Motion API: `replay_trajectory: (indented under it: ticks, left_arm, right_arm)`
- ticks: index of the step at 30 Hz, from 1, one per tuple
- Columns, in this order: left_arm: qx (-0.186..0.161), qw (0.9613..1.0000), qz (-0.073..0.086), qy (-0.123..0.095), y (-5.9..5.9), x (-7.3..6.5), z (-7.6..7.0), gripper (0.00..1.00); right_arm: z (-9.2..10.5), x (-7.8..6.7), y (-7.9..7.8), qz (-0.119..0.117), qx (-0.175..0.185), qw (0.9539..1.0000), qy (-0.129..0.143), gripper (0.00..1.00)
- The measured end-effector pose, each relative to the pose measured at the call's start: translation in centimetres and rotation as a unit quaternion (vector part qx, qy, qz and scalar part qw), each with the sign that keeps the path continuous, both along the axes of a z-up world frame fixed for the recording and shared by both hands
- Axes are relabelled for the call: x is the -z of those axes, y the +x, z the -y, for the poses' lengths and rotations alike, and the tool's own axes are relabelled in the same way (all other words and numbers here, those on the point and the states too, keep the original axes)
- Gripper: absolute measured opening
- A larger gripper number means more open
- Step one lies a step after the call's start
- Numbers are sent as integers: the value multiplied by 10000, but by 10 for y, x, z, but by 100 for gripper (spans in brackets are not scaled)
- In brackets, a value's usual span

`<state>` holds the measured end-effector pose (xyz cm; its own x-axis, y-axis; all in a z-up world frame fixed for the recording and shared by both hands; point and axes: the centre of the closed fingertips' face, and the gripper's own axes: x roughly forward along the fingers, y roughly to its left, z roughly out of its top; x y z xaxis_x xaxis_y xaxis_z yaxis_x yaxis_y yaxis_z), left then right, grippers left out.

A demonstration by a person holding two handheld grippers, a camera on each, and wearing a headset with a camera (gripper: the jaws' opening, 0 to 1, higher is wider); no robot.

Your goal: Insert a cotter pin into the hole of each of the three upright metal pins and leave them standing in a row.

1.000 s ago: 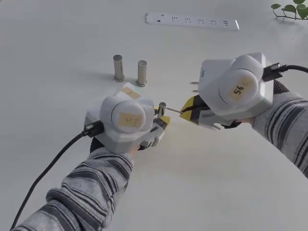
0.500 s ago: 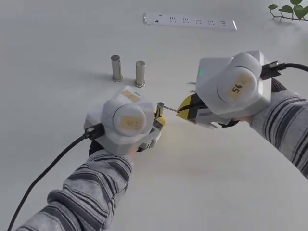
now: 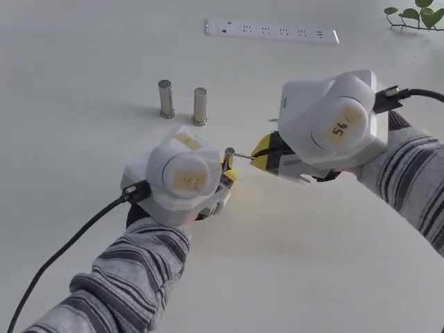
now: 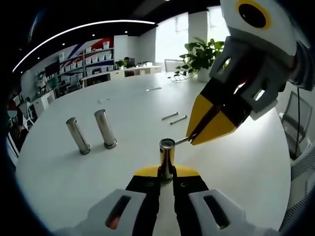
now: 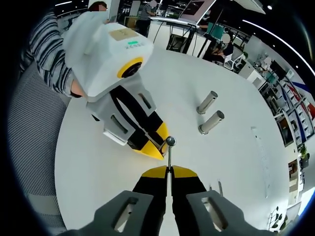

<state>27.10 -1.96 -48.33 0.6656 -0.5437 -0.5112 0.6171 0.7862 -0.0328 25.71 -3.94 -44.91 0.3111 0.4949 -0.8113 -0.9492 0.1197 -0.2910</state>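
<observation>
1. The left gripper [image 4: 167, 173] is clamping a short upright silver steel pin [image 4: 167, 150] between its closed yellow-tipped jaws. It is holding the pin low down, so the rounded head is standing just above the jaw tips.
2. The right gripper [image 5: 169, 172] is pinching a thin grey wire cotter pin [image 5: 169, 158] in its closed jaws. The wire is pointing straight out ahead of them and is meeting the held pin just below its head.
3. Progress, as a judgement: the first insertion is under way. Whether the wire tip is entering the hole cannot be told, and no pin is showing a seated wire.
4. Steel pins, three in all: one is held, while a second steel pin [image 4: 78, 135] and a third steel pin [image 4: 105, 129] are standing side by side on the white tabletop [image 3: 312, 263], ahead and left of the left jaws.
5. Cotter pins, three in all: one is held, while a first spare cotter pin [image 4: 170, 116] and a second spare cotter pin [image 4: 178, 119] are lying together beyond the left jaws.
</observation>
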Motion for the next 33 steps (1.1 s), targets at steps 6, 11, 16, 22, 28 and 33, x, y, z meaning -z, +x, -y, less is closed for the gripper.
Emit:
replay_trajectory:
  ticks: [6,11,16,22,28,33]
  left_arm:
    - [-19,10000,3,2,0,1,0,5]
    - [-37,10000,16,9,0,2,0,5]
    - [-48,10000,27,8,0,2,0,5]
    - [-93,10000,36,-7,1,3,0,5]
    - [-116,9999,36,-11,1,4,0,5]
    - [-144,9999,40,-2,1,4,0,5]
  right_arm:
    - [-3,0,3,118,-113,9999,-55,0]
    - [-6,1,3,187,-212,9996,-71,0]
    - [-9,1,4,229,-244,9994,-43,0]
    - [-13,1,5,265,-287,9992,-41,0]
    - [-18,0,5,264,-243,9993,96,0]
    - [-21,-8,4,348,-269,9986,303,3]
